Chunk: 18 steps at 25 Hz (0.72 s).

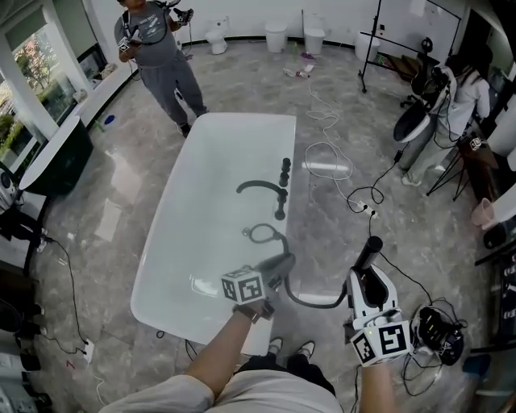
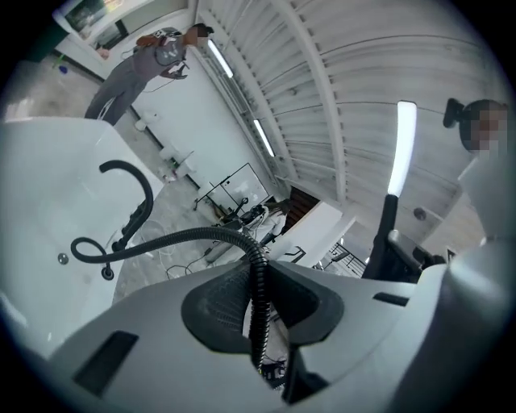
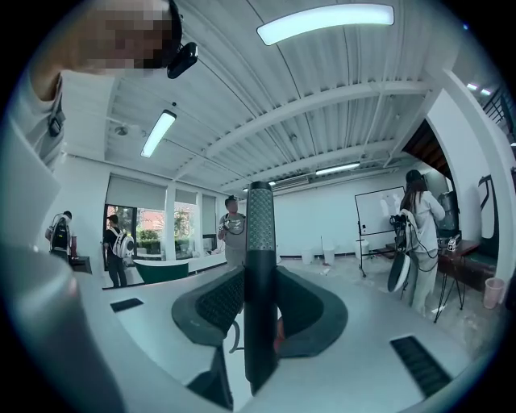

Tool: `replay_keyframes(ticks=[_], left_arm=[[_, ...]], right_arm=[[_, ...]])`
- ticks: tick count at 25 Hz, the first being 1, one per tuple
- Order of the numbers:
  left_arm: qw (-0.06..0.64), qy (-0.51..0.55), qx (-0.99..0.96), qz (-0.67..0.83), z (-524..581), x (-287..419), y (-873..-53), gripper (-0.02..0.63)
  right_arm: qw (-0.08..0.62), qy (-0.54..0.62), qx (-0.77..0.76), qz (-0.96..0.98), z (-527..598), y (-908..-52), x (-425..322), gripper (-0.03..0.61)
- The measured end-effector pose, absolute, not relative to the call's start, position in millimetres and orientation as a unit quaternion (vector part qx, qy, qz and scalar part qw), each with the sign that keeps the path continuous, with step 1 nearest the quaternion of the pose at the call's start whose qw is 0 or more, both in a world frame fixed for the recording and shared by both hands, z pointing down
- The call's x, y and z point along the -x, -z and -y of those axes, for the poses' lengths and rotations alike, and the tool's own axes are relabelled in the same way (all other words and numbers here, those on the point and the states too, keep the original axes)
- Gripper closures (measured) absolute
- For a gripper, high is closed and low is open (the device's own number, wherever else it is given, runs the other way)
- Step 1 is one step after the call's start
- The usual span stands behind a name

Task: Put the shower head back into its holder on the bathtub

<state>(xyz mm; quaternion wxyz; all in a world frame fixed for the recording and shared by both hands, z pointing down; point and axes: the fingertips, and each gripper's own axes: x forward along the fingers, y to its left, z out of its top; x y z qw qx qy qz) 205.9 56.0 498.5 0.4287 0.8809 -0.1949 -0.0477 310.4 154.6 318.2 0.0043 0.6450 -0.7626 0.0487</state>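
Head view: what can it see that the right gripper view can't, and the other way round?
Only the head view: the white bathtub, its black faucet, and the left gripper gripping the hose. Only the right gripper view: the ceiling lights. Both: the shower head clamped in the right gripper, and a standing person in grey.

grey marble floor (image 1: 121, 185) carries the white bathtub (image 1: 218, 202) (loose cables (image 1: 326, 119) beside it)

In the head view, your left tool (image 1: 279, 266) blurs where the hose (image 1: 314, 306) meets it, and your right tool (image 1: 365, 276) hides the lower end of the shower head (image 1: 371, 246). At 11 o'clock, the top edge crops a person (image 1: 157, 48).
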Motion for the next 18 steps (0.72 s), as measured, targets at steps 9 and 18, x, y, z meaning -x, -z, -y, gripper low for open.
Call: replay_keyframes(ticks=[9,18], left_arm=[[0.284,0.034,-0.947,0.143,-48,-222,-418,0.554],[0.364,0.063,-0.922,0.114,-54,-225,-383,0.554]], right_arm=[[-0.012,-0.052,-0.646,0.762,-134,-320,-315,0.449],[-0.051,-0.070,-0.603,0.793,-106,-322,-342,0.449]])
